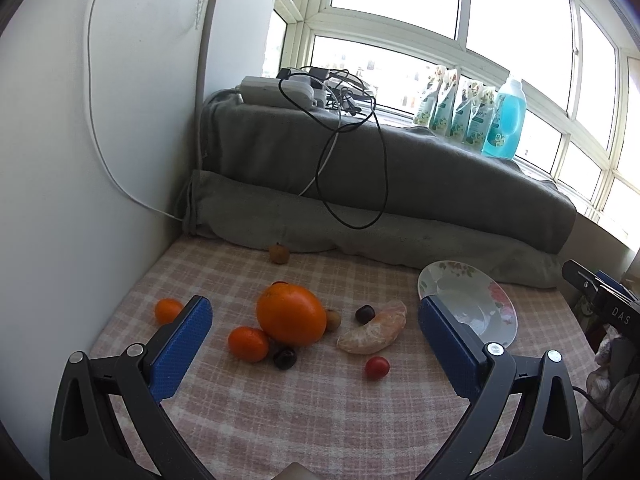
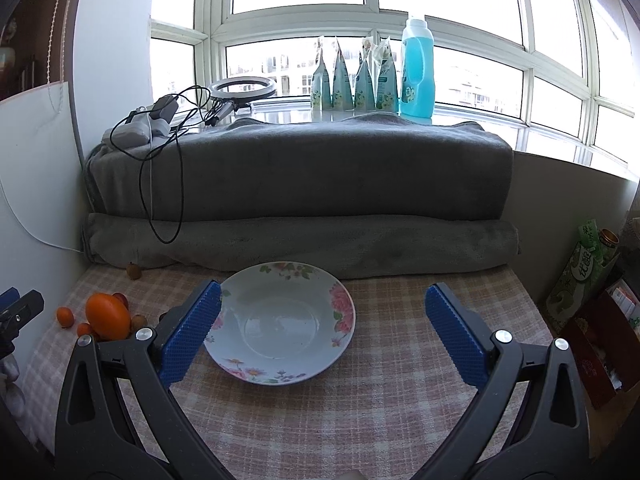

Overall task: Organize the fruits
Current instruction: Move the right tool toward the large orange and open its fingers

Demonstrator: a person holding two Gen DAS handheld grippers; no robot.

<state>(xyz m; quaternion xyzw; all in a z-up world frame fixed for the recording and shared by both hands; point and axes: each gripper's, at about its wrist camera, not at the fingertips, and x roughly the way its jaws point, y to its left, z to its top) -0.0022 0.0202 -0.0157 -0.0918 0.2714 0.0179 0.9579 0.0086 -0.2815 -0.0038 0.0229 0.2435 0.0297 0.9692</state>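
1 big orange (image 1: pixel 291 313), 3 sm. oranges, 1 plate (image 2: pixel 280 280), both grippers' fingers spread, nothing held

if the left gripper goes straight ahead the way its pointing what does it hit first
Probably the big orange: it sits nearest the centre between the open jaws of the left gripper, with smaller fruit crowded round it. Depth is hard to judge.

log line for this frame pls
stage: start | left gripper: open, over scattered fruit | right gripper: open, over flowered white plate | plate: empty | large round orange: on checked cloth
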